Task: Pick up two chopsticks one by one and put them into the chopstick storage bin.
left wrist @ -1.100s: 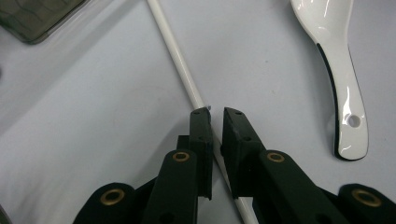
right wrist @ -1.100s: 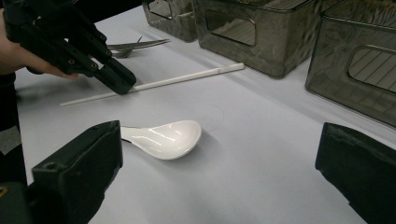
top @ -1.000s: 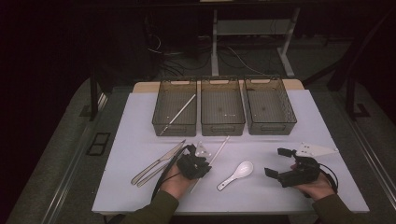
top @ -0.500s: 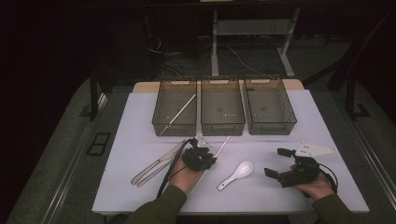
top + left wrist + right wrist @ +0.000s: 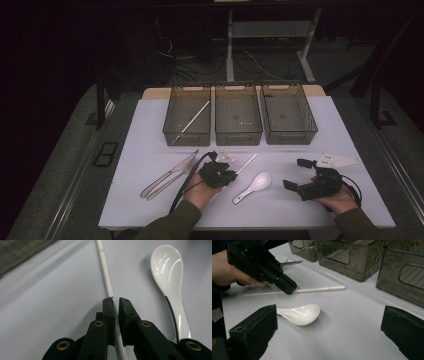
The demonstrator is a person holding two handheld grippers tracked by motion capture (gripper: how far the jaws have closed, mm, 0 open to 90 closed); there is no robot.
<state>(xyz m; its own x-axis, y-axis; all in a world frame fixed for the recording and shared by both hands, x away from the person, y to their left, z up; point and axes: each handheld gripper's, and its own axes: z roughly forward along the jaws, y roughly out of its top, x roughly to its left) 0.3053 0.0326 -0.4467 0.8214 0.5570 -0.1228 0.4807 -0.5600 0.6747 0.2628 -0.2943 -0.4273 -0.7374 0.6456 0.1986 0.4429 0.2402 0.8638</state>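
Observation:
A white chopstick (image 5: 249,162) lies on the white table, and my left gripper (image 5: 230,175) is shut on its near part. In the left gripper view the stick (image 5: 105,275) runs between the two black jaws of my left gripper (image 5: 116,300), which press close on either side. Just right of it lies a white ceramic spoon (image 5: 254,185) (image 5: 170,277). My right gripper (image 5: 298,176) is held open at the front right, empty. From the right gripper view, the spoon (image 5: 299,313) lies ahead of my right gripper (image 5: 329,315), with the left gripper (image 5: 287,287) on the chopstick (image 5: 319,289).
Three dark mesh bins (image 5: 238,115) stand in a row at the back; the left bin (image 5: 176,131) holds a second white chopstick (image 5: 192,120). A knife and fork (image 5: 169,176) lie at the front left. Cables trail from both grippers.
My left gripper has moved to the right, onto the chopstick. The right gripper has stayed in place.

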